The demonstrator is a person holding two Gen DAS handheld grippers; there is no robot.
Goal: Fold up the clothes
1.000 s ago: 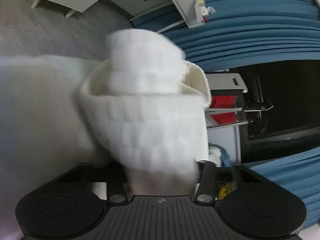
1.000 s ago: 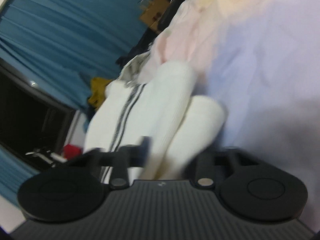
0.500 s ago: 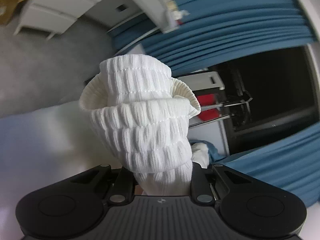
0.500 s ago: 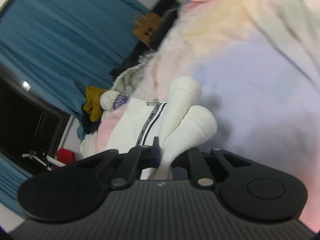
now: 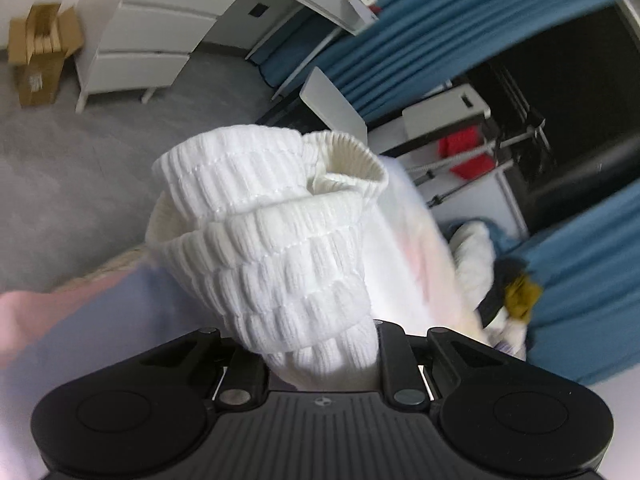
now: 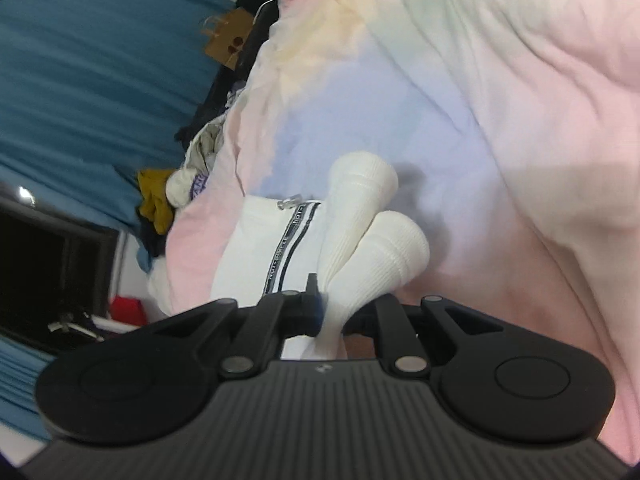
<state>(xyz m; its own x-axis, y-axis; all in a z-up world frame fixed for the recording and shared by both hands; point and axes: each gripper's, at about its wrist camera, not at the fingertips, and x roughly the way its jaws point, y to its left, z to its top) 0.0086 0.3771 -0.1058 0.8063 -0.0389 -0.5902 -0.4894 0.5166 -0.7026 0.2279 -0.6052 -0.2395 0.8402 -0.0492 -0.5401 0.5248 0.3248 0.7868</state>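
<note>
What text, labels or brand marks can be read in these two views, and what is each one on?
Black-and-white band on the folded white garment: repeating lettering, roughly "NOT-SIMPLE", too blurred to confirm.
Purple print on the balled white cloth: unreadable.
Label on the cardboard box: too small to read.
Round emblem on the left tool and right tool: a symbol, no letters.
White socks: no text.

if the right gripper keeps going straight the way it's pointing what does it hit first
Probably the pastel bedspread. The right gripper, shut on the white socks, points at that cover; the sock toes lead and would likely touch it first, though depth is unclear.
</note>
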